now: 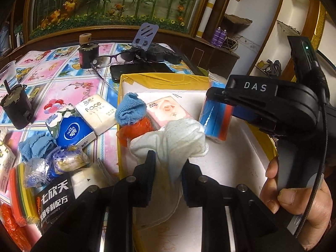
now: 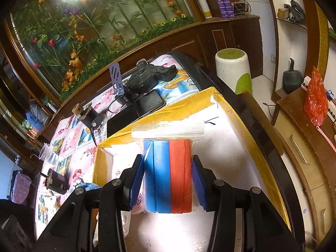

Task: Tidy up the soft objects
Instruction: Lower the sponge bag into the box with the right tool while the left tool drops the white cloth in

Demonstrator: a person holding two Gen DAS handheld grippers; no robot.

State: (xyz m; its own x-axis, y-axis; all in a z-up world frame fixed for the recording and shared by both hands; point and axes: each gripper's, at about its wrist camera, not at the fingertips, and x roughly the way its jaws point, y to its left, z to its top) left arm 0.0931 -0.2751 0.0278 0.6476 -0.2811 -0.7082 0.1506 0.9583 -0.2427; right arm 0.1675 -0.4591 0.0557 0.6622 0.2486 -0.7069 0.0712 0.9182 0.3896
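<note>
Dark wood panelling runs round the room, with a long glass-fronted display of artificial bamboo and orange flowers (image 1: 109, 6) behind the counter (image 1: 69, 84), which wears a glossy floral patchwork cover. A shallow box with yellow taped walls (image 1: 166, 78) and a white floor sits on the near end. Inside it: a blue cloth (image 1: 130, 110) bunched on something orange, mostly hidden beneath; a pink tissue pack (image 1: 168, 110); a white cloth (image 1: 178, 138). The left gripper (image 1: 168, 180) stands with jaws slightly parted, the white cloth's tail hanging between them; whether the pads still press it, cannot tell. The right gripper (image 2: 168, 180) is clamped on a clear zip bag of blue and red sponges (image 2: 168, 174), held low over the box floor near the right wall; its lower edge is cut off by the jaws. A hand (image 1: 298, 197) grips its handle. Left of the box lie loose tissue packs (image 1: 95, 114), another blue cloth (image 1: 35, 147) and crinkled wrappers, print too small to read. Beyond: spectacles (image 1: 109, 59), a dark phone (image 1: 142, 69), a black jar (image 1: 88, 54).
</note>
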